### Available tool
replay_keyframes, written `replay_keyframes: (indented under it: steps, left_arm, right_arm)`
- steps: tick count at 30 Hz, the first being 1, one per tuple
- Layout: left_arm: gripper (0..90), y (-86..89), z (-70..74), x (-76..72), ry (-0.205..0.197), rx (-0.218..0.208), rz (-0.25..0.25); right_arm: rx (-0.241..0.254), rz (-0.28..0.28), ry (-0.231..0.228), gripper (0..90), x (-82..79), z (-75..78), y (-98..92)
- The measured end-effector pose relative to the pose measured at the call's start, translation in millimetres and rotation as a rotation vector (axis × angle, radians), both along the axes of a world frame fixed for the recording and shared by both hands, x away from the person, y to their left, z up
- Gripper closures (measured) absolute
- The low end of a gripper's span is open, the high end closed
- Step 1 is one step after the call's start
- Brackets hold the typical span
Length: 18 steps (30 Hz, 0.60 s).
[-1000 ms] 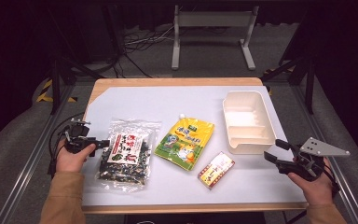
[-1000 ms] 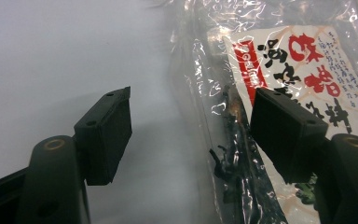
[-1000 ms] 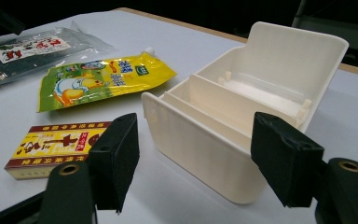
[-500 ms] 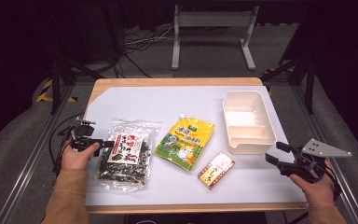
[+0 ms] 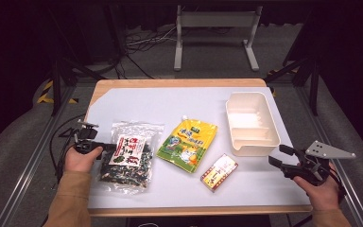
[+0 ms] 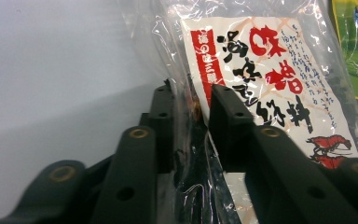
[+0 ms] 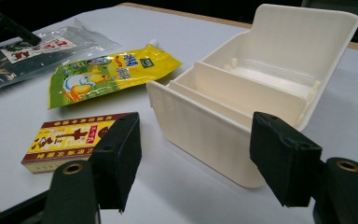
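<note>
Tabletop (image 5: 179,101): pale grey sheet on a wooden board, under and ahead of both hand-held grippers.
Tray (image 5: 251,124): cream plastic, divided into compartments, just ahead of the right hand-held gripper.
Seaweed bag (image 5: 128,156): clear bag of dark dried seaweed with a white and red label, lying flat; its near left edge sits between the jaws of the left hand-held gripper, the rest stretches away from it.
Yellow pouch (image 5: 187,143): flat, beyond the seaweed bag from the left hand-held gripper.
Small box (image 5: 219,171): yellow and red, to the left of the right hand-held gripper.
Left hand-held gripper (image 6: 190,95): jaws have just been closing, now pinching the bag's edge.
Right hand-held gripper (image 7: 196,163): jaws wide apart, nothing between them, pointing at the tray's near wall.
</note>
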<state>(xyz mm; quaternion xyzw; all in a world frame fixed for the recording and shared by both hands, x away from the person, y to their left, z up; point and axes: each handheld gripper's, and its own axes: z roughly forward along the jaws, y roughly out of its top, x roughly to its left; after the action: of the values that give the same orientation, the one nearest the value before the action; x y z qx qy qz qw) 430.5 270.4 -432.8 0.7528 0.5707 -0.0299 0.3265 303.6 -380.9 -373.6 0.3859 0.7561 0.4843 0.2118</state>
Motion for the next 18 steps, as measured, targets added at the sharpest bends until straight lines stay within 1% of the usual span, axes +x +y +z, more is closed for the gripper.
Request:
replay_keyframes:
  steps: [1, 3, 6, 9, 10, 12, 13, 15, 17, 18]
  left_arm:
    - [80.9, -1.6, 0.8, -0.6, -0.010, 0.014, 0.002]
    - [85.4, -3.5, 2.3, -1.0, -0.023, 0.038, -0.008]
    - [87.3, -5.4, 3.7, -2.3, -0.026, 0.046, -0.003]
    - [88.1, -3.2, 4.3, -3.0, -0.028, 0.029, -0.001]
    - [88.3, -2.1, 5.7, -4.0, -0.035, 0.022, 0.001]
    - [88.6, -0.8, 9.2, -6.5, -0.049, 0.019, 0.002]
    - [88.7, -0.8, 9.2, -6.5, -0.049, 0.019, 0.002]
    - [88.7, 2.2, 17.1, -11.4, -0.077, -0.011, 0.004]
    - [88.8, 4.7, 25.2, -16.7, -0.104, -0.022, 0.009]
    - [88.8, 5.8, 29.1, -19.2, -0.118, -0.020, 0.007]
  right_arm:
    - [0.000, 0.002, 0.000, 34.8, 0.1, 0.0, 0.3]
    - [-0.001, 0.006, -0.002, 35.2, 0.2, 0.2, 1.0]
    - [0.000, 0.007, -0.002, 35.3, 0.6, -0.1, 0.9]
    - [-0.003, 0.007, -0.004, 35.6, 1.1, -0.5, 0.3]
    - [-0.003, 0.006, -0.001, 35.8, 1.0, -0.4, 0.3]
    - [-0.005, 0.006, -0.002, 36.3, 1.2, -0.2, 0.2]
    - [-0.003, 0.006, -0.002, 36.4, 1.2, 0.0, 0.3]
    - [-0.004, 0.006, -0.004, 36.5, 1.4, 0.2, 0.3]
    - [-0.005, 0.007, -0.003, 36.6, 1.4, 0.4, 0.4]
    - [-0.006, 0.008, -0.003, 36.7, 1.4, 0.4, 0.5]
